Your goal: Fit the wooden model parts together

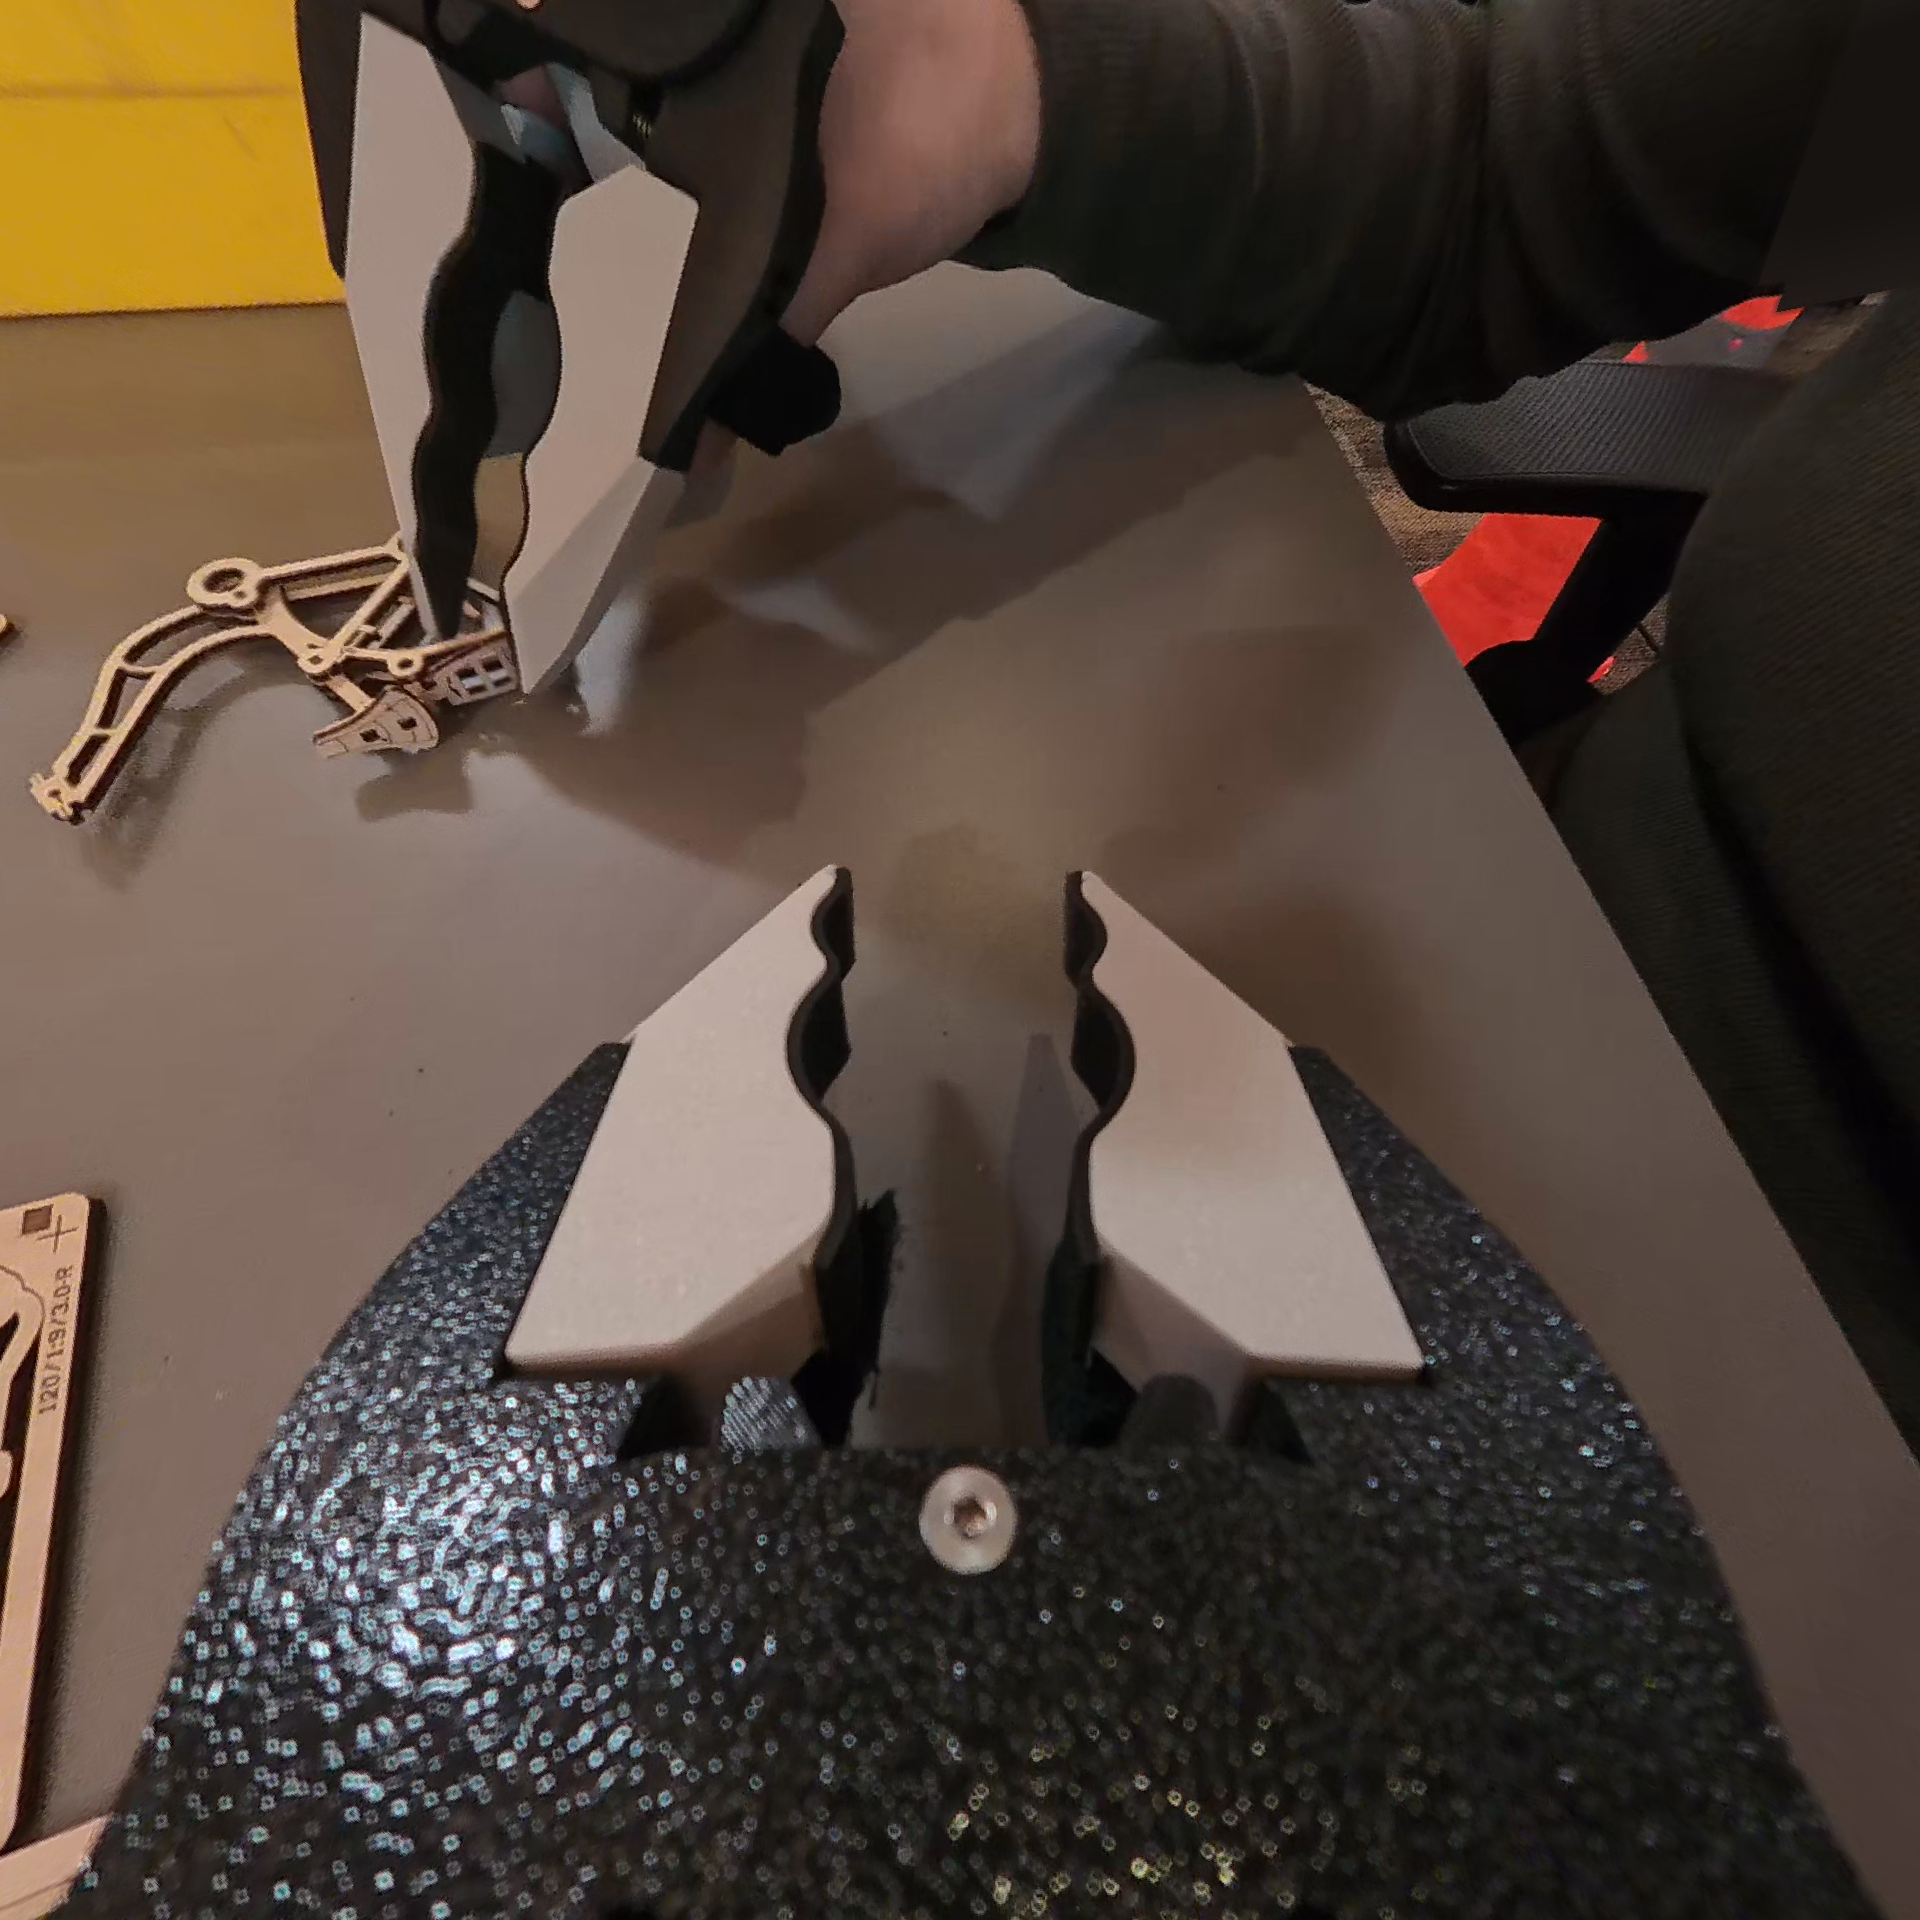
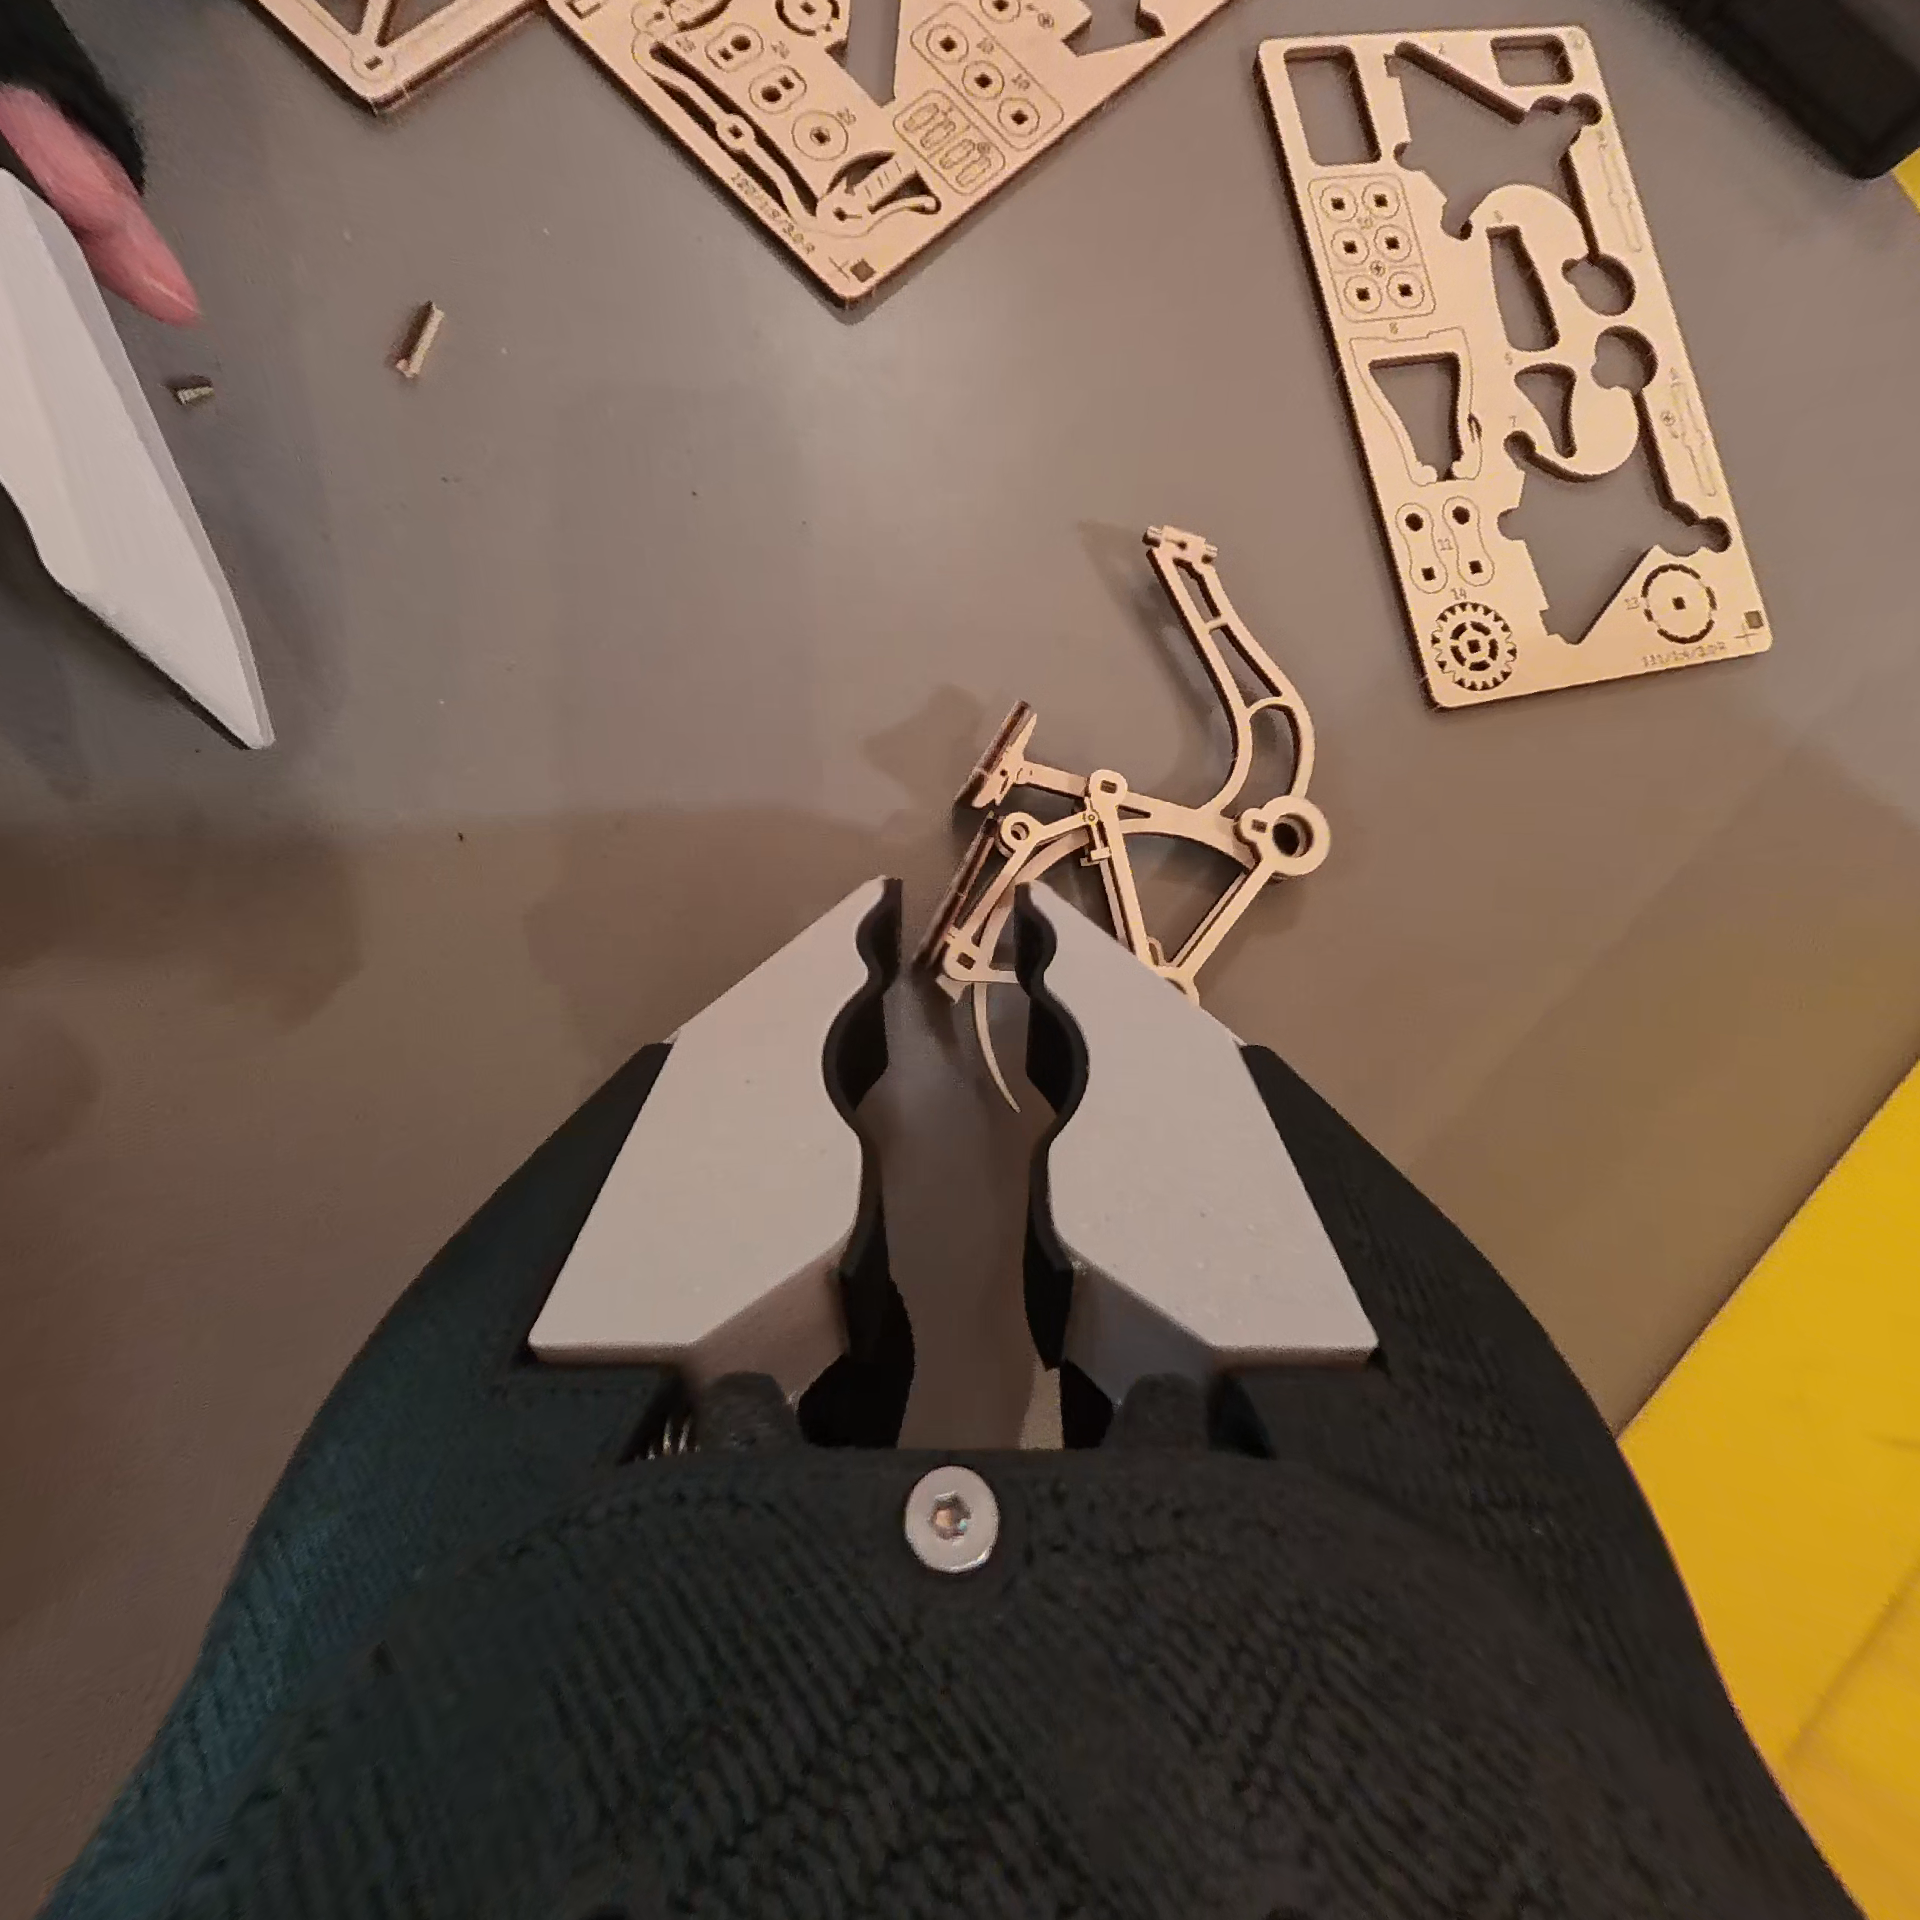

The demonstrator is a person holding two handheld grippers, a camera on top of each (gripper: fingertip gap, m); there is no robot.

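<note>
A partly built wooden model [image 2: 1107, 792] with a curved arm and thin struts lies on the grey table [image 2: 623, 623]. My right gripper [image 2: 958, 899] stands over its near end with the jaws partly closed on either side of a thin upright plate. A small gap shows beside the left finger. In the left wrist view the right gripper [image 1: 478, 644] points down onto the model [image 1: 379, 717]. My left gripper [image 1: 961, 894] is open and empty over bare table [image 1: 623, 935], to the right of the model. One of its white fingers [image 2: 135, 520] shows at the left of the right wrist view.
Several wooden part sheets [image 2: 1507, 364] [image 2: 831, 135] lie beyond the model, and one [image 1: 42, 1455] lies near my left gripper. Two small loose bits [image 2: 416, 338] [image 2: 192, 390] lie on the table. A yellow surface [image 2: 1766, 1351] borders it. The table edge and a black chair [image 1: 1558, 499] are at the right.
</note>
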